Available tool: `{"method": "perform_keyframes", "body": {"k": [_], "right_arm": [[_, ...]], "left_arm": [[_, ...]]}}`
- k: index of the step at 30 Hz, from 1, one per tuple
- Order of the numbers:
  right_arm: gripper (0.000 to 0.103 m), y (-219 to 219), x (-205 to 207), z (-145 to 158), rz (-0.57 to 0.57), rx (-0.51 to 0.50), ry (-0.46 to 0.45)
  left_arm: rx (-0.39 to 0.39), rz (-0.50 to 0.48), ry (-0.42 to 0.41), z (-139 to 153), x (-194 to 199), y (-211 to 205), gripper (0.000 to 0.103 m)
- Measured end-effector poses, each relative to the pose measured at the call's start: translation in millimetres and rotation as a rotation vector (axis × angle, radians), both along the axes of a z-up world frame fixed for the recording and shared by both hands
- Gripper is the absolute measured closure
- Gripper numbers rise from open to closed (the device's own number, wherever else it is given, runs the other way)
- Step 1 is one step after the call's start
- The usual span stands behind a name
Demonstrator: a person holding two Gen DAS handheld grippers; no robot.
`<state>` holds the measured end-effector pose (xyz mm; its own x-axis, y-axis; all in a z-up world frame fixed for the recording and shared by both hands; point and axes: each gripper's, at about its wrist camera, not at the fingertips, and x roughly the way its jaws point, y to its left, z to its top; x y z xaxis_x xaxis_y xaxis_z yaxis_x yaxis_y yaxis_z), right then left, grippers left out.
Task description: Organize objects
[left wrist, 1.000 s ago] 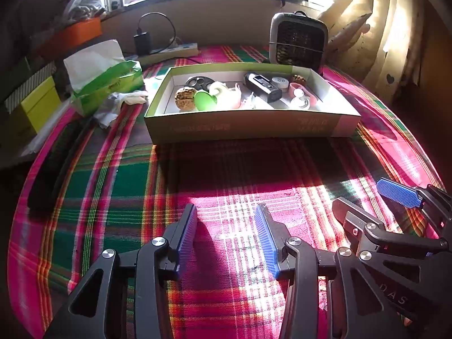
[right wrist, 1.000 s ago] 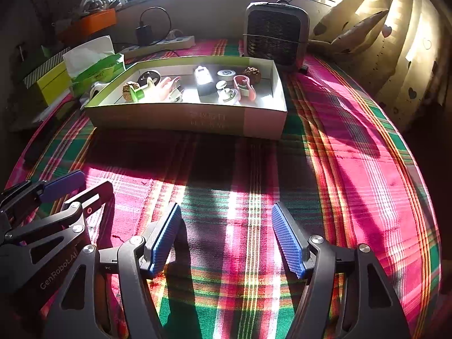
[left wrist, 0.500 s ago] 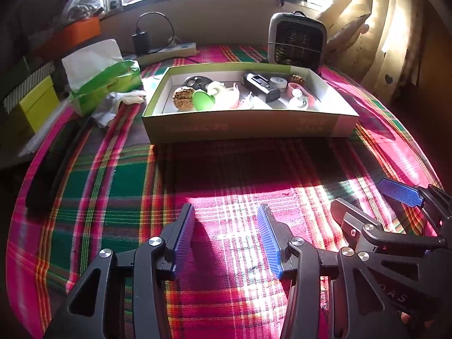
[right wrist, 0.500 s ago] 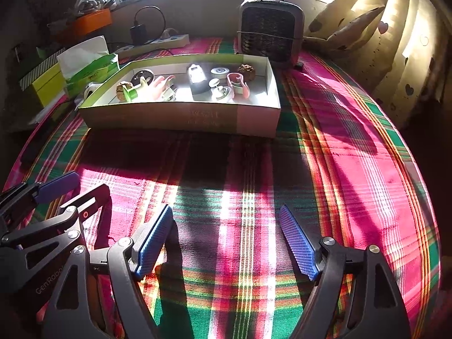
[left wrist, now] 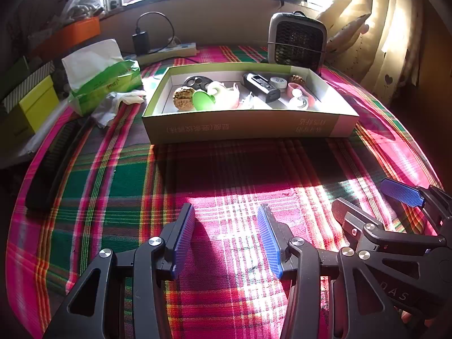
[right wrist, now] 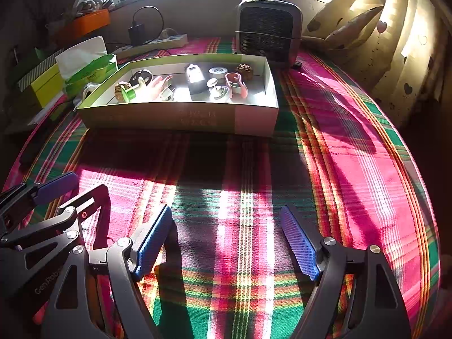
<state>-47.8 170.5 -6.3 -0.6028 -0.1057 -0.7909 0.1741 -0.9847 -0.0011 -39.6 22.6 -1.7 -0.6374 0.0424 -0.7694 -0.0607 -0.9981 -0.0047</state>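
Tongs state first: the left tongs (left wrist: 226, 237) are spread, nothing lying between the blue pads (left wrist: 185, 240), only plaid cloth (left wrist: 226, 169). The right tongs (right wrist: 226, 243) are spread wider, likewise empty. Both pairs have just been opening over the last second; against the frames a second ago, the gap of the right pair is visibly larger, that of the left pair slightly so. Neither hand appears displaced; both pairs are held low over the near part of the table, pointed down and forward, side by side, the right tongs (left wrist: 401, 197) showing at the edge of the left view and the left tongs (right wrist: 56, 186) at the edge of the right view.

Task items: all small objects noted are inside the open cardboard box (left wrist: 248, 127) standing further back on the cloth. Inside are seen a walnut (left wrist: 183, 102), a green round piece (left wrist: 202, 100), a pale pink-white object (left wrist: 224, 94), a black device (left wrist: 261, 86), a small white round case (left wrist: 278, 80) and a pink holder (left wrist: 301, 96). The cloth between box and tongs carries no loose item.

Beside the box: a green tissue pack (left wrist: 104, 82), a small heater (left wrist: 296, 42) behind, a power strip (left wrist: 169, 50) at the wall.

Judgement: the opening with nothing released in view is read as a resting or ending pose. The sorting into the box appears largely done; whether further items remain outside the views cannot be told.
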Motion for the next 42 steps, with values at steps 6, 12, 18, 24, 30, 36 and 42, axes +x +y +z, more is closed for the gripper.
{"method": "perform_keyframes", "body": {"k": [6,12,18,24,30,36,42], "right_arm": [[0.024,4.3,-0.4,0.1,-0.027,0.001,0.0],[0.023,4.3,-0.7,0.2,-0.028,0.001,-0.001],[0.022,4.2,-1.0,-0.1,-0.028,0.001,-0.001],[0.022,4.1,-1.2,-0.6,-0.027,0.001,-0.001],[0.022,4.1,-1.3,-1.1,-0.027,0.001,-0.001],[0.022,4.1,-1.4,-1.3,-0.027,0.001,-0.001],[0.022,4.3,-1.4,-1.5,-0.027,0.001,-0.001]], "left_arm": [[0.0,0.0,0.0,-0.1,-0.1,0.0,0.059],[-0.001,0.0,0.0,-0.1,-0.1,0.1,0.059],[0.0,0.0,0.0,-0.1,0.0,0.2,0.059],[0.0,0.0,0.0,-0.1,0.0,0.2,0.059],[0.0,0.0,0.0,-0.1,0.0,0.2,0.059],[0.0,0.0,0.0,-0.1,0.1,-0.1,0.059],[0.001,0.0,0.0,-0.1,0.1,-0.1,0.059]]}}
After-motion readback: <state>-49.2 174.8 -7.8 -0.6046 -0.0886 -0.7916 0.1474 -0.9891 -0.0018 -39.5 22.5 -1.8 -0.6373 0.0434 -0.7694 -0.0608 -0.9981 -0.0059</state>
